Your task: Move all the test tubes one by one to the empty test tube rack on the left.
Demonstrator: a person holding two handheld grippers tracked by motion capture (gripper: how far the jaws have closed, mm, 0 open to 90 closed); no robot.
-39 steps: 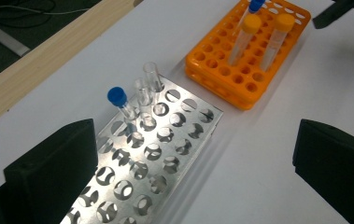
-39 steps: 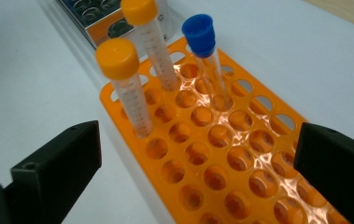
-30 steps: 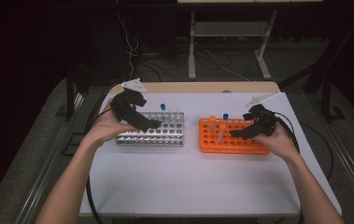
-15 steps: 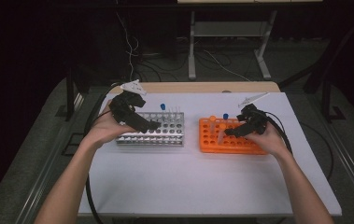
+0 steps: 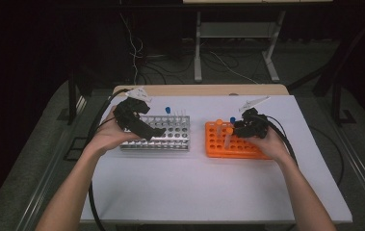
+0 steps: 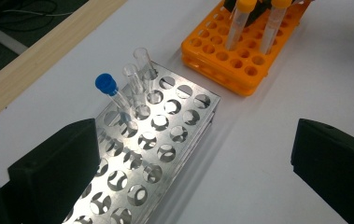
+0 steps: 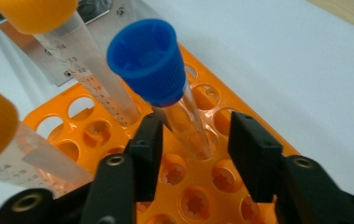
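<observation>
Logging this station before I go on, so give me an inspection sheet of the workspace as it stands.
Surface: white table, bare in front.
Job's things: orange rack holding a blue-capped tube and orange-capped tubes; metal rack with another blue-capped tube and two uncapped tubes.
Clutter: nothing seen.
Grippers: right tool open, jaws either side of the blue-capped tube, not touching; left tool open over the metal rack.
Cables: trail from each tool; more on the floor.
Surroundings: dark room, table legs behind.

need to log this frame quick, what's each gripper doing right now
Left gripper: open, empty, over the metal rack.
Right gripper: open, jaws either side of the blue-capped tube in the orange rack, not clamped.
</observation>
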